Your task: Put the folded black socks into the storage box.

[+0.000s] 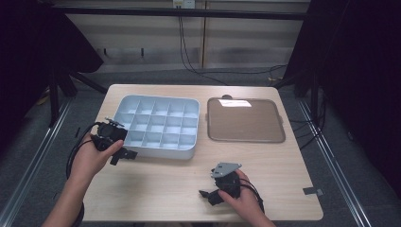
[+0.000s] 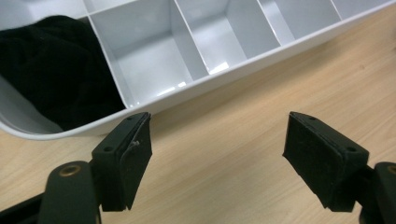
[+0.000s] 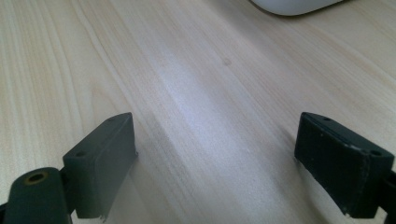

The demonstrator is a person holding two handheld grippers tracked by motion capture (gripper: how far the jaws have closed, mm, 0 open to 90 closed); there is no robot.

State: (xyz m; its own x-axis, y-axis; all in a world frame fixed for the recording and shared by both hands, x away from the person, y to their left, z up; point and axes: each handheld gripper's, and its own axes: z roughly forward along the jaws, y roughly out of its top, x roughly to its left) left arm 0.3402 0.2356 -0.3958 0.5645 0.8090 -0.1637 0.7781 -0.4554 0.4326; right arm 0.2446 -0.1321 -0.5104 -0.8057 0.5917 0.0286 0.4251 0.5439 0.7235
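A white divided tray [image 1: 163, 151] with several compartments lies on the wooden table. My left gripper [image 1: 124, 155] is at its front left corner, held in a hand. In the left gripper view the left gripper [image 2: 218, 126] is open over bare wood, just short of the tray's front wall [image 2: 233, 63]. A soft black thing [image 2: 51, 70] lies in the tray's rounded corner compartment. Near the table's front edge my right gripper [image 1: 208, 196] rests in the other hand. In the right gripper view the right gripper [image 3: 215, 123] is open with only table between its pads.
A flat brown tray [image 1: 246, 120] lies to the right of the white one. A rounded corner of the white tray [image 3: 294, 5] shows at the top of the right gripper view. Cables run across the floor behind the table [image 1: 156, 189].
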